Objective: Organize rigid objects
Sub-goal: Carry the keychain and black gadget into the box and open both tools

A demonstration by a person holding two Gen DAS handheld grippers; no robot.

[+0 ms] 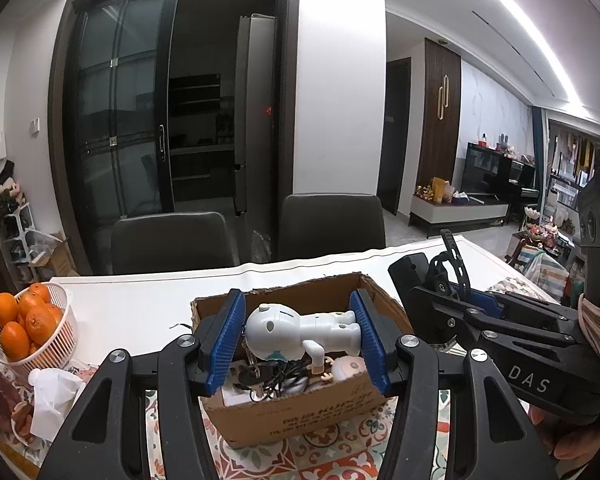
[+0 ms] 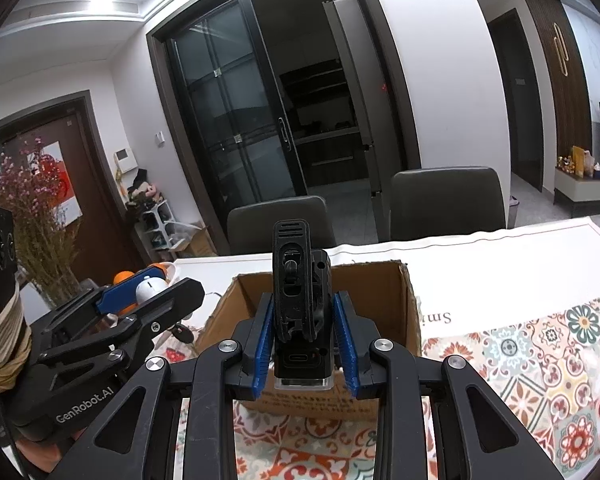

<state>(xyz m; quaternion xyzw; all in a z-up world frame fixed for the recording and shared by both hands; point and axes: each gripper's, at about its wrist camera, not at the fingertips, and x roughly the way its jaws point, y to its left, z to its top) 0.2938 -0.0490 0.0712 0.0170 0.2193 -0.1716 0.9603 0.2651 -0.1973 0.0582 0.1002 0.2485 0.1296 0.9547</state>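
Note:
My left gripper (image 1: 298, 330) is shut on a white toy figure (image 1: 300, 332) that lies sideways between the blue pads, above an open cardboard box (image 1: 296, 420). Keys, black cords and a pink-and-white item lie inside the box. My right gripper (image 2: 302, 336) is shut on a black clip-on device (image 2: 300, 300) held upright over the same cardboard box (image 2: 404, 304). In the left wrist view the right gripper (image 1: 460, 300) hangs to the right of the box with the black device (image 1: 452, 268) in it. From the right wrist view the left gripper (image 2: 140, 292) shows at the left with the toy figure (image 2: 150, 286).
The box stands on a table with a patterned cloth (image 2: 540, 360) and a white sheet (image 1: 140, 308). A white basket of oranges (image 1: 32, 324) and crumpled tissue (image 1: 52, 396) sit at the left. Two dark chairs (image 1: 332, 224) stand behind the table. Dried flowers (image 2: 36, 216) rise at the far left.

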